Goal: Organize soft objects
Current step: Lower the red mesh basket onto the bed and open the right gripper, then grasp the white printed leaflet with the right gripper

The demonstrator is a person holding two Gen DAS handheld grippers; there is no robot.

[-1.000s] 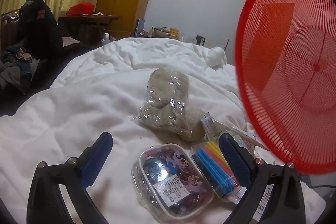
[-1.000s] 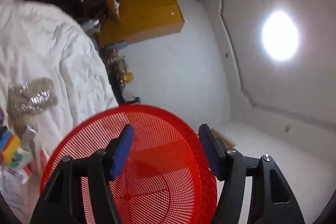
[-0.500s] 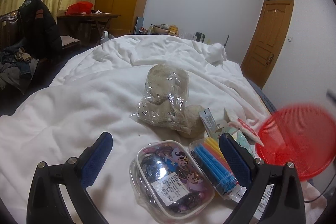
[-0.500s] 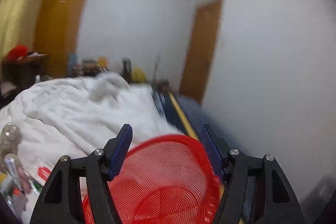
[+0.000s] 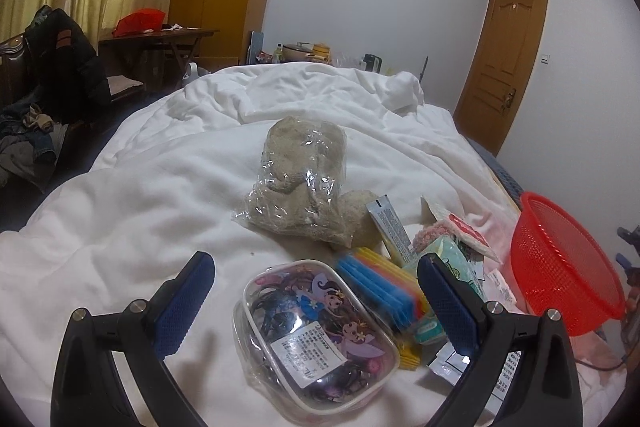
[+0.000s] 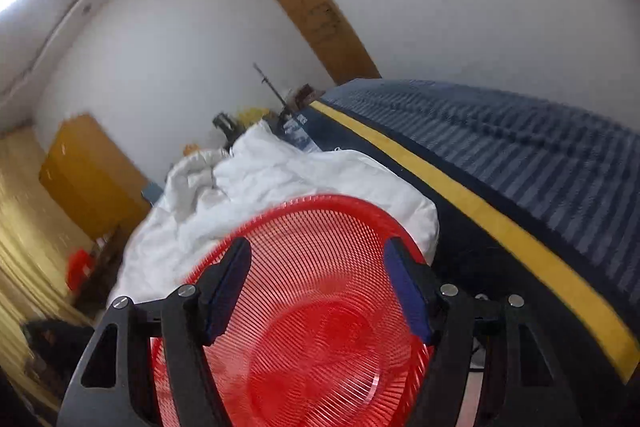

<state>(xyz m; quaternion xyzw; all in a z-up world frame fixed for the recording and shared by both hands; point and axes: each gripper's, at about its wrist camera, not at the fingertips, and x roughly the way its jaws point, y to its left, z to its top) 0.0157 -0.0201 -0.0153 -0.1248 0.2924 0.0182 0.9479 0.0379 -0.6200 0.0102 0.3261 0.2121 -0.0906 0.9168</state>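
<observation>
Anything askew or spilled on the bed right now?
The red basket sits tipped at the bed's right edge, its opening facing the item pile rather than up. The right gripper, jaws opening, is over its mesh. The bagged plush and small packets lie loose on the white duvet. Nothing spilled or damaged.

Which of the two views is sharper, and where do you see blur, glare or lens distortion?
Left wrist view: sharp, with glare on the clear wrap around the plush toy and on the cartoon case; the fisheye lens bows the door and darkens the corners. Right wrist view: motion blur smears the wardrobe and curtains; the red basket stays fairly clear; a ceiling light blows out top left.
</observation>
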